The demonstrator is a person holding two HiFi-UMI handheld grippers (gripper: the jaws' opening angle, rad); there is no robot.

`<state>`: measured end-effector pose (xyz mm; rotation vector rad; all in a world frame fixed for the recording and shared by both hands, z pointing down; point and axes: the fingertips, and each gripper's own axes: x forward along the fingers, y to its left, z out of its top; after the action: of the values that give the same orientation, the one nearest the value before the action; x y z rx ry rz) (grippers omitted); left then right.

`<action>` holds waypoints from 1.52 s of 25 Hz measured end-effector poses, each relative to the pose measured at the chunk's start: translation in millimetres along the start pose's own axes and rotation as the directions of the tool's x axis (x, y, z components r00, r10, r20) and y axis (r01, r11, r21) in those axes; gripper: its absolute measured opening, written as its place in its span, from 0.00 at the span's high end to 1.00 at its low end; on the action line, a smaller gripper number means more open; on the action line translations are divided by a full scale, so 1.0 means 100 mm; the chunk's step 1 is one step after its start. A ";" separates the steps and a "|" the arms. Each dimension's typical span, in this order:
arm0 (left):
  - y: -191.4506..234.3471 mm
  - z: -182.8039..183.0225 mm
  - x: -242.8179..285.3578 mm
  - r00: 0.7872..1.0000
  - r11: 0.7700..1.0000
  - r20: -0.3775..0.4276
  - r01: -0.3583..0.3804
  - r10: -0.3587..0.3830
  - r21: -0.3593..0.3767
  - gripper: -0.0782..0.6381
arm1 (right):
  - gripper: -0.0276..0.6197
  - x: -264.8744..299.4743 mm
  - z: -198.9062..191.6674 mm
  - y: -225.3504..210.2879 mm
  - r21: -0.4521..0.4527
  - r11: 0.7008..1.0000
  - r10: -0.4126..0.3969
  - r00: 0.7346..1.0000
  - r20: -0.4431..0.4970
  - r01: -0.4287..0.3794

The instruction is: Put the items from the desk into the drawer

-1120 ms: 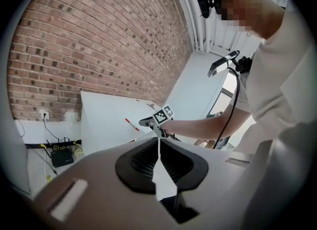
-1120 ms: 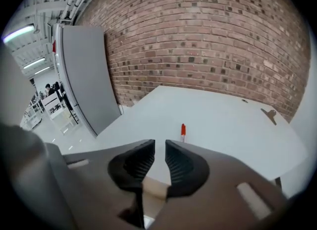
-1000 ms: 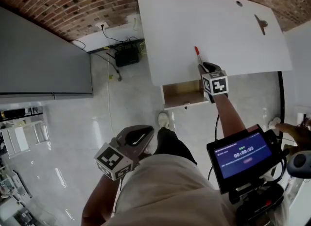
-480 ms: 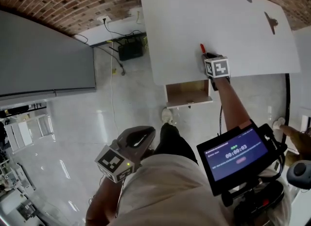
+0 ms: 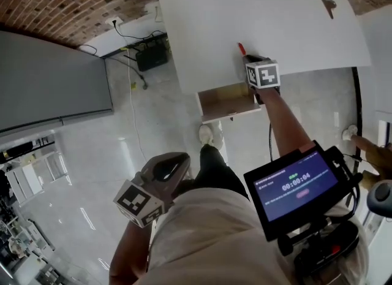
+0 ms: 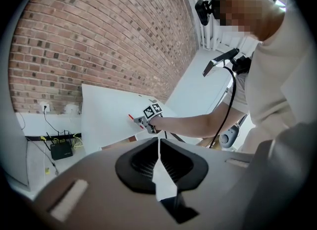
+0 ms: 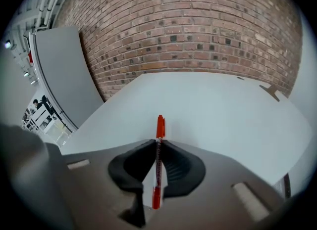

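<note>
Outstretched right tongs (image 5: 248, 58) are grasping a slim red pen (image 7: 159, 125) over the white tabletop (image 5: 257, 14). Left tongs (image 6: 158, 147) are hanging low, clenched empty. The black screen (image 5: 297, 186) is showing 00:00:04.

The red pen (image 7: 158, 145) (cap forward) is clamped over the desk (image 5: 269, 14); drawer (image 5: 225, 102) open.

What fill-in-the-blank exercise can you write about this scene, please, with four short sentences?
1. The right gripper is shut on a ____ pen.
2. The drawer below the edge of the desk stands ____.
3. The left gripper has its jaws together and holds ____.
4. The wall behind the desk is made of ____.

Missing words: red; open; nothing; brick.
</note>
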<state>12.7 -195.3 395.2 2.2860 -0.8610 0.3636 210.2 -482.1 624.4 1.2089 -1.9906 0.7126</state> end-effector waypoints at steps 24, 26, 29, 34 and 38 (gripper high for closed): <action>-0.14 -0.87 -0.63 0.988 0.988 -0.012 0.153 -0.153 0.019 0.86 | 0.89 -0.56 -1.54 0.99 0.153 0.988 -0.010 1.000 -0.022 0.014; -0.10 -0.96 -0.68 0.990 0.990 -0.020 0.142 -0.142 0.005 0.86 | 0.89 -0.43 -1.64 1.05 0.157 0.988 0.000 0.999 -0.036 0.005; -0.02 -1.03 -0.71 0.992 0.992 -0.025 0.126 -0.126 -0.015 0.86 | 0.89 -0.18 -1.71 1.06 0.160 0.987 0.008 0.998 -0.056 0.001; 0.07 -1.04 -0.63 0.995 0.995 -0.022 0.098 -0.098 -0.016 0.86 | 0.89 0.40 -1.80 1.04 0.170 0.985 0.027 0.996 -0.081 -0.013; 0.16 -1.05 -0.49 0.996 0.995 -0.012 0.093 -0.093 -0.023 0.86 | 0.89 0.86 -1.90 0.98 0.172 0.985 0.037 0.993 -0.114 -0.017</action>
<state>-36.9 -110.9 458.3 2.2907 -0.7459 0.3252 145.4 -345.5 798.1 1.2110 -1.8834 0.9619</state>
